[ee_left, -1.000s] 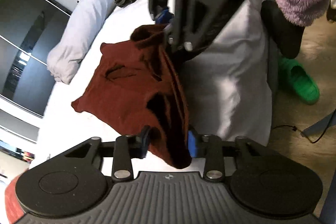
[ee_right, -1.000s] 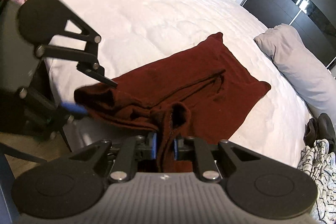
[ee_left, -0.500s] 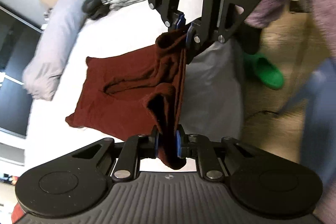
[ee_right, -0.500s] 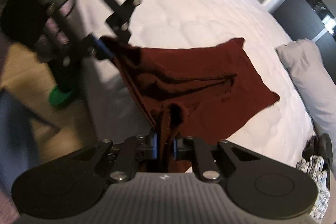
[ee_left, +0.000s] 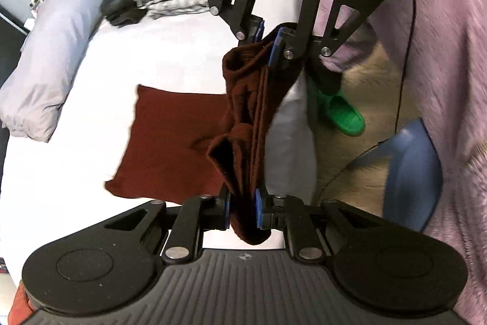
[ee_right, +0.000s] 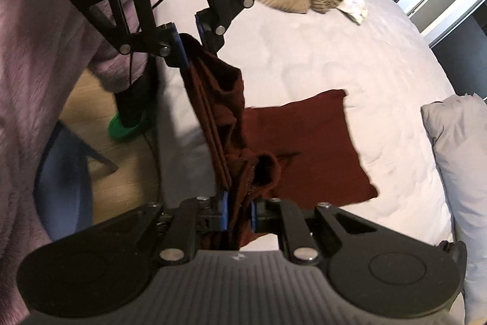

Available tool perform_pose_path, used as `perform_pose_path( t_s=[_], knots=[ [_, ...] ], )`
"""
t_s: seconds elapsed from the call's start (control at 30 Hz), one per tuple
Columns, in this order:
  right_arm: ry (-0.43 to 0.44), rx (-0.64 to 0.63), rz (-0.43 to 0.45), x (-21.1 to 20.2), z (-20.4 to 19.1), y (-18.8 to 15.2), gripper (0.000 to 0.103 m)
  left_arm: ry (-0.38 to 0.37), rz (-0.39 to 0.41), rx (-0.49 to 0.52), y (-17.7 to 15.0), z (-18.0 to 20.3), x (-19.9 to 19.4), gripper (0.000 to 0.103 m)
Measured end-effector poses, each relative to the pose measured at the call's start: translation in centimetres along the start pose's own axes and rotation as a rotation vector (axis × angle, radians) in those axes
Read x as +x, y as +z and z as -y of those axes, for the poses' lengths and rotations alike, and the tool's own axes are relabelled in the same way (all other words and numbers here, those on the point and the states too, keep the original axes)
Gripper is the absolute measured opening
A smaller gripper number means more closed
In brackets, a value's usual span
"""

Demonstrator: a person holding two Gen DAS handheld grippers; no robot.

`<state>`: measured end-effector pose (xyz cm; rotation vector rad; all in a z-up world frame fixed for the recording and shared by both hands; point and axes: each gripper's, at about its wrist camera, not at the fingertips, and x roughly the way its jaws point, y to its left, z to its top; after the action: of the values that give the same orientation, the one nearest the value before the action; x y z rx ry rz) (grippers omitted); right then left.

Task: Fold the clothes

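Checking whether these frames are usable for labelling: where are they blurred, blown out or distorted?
Left wrist view: bed sheet blown out white, blue chair smeared, fisheye bending at edges. Right wrist view: floor and chair blurred lower left, maroon garment sharp, pillow curved by the lens.

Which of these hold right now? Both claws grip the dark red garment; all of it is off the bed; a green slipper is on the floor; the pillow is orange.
1. Both the left claw and the right claw are shut on the dark red knit garment: true.
2. The garment hangs wholly clear of the white bed: false; its far part lies on the bed.
3. A green slipper is on the floor: true.
4. The pillow is orange: false; it is pale grey.
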<state>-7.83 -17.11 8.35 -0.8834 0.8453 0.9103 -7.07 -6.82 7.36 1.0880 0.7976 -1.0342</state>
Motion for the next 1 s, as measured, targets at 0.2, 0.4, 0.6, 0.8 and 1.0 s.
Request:
perform_pose_path(
  t_s=[0.2, 0.4, 0.6, 0.8, 1.0],
  knots=[
    [0.069, 0.051, -0.011, 2.3, 8.6, 1.6, 0.015, -0.038, -0.030, 0.016, 1.0, -7.4, 2.1, 0.013],
    [0.093, 0.100, -0.053, 8.4, 15.9, 2.3, 0.016, -0.122, -0.043, -0.069, 1.0, -15.7, 7.0, 0.013],
    [0.164, 0.189, -0.071, 15.3, 21.3, 1.3, 0.016, -0.222, -0.081, -0.183, -0.1, -22.0, 14.2, 0.013],
    [0.229, 0.271, -0.090, 21.0, 23.9, -1.0, 0.017, -0.277, -0.049, -0.270, -1.5, -24.7, 19.3, 0.013],
    [0.201, 0.352, -0.070, 22.9, 24.6, -1.7, 0.029, -0.264, -0.010, -0.350, -2.8, -25.4, 21.1, 0.015]
  ],
)
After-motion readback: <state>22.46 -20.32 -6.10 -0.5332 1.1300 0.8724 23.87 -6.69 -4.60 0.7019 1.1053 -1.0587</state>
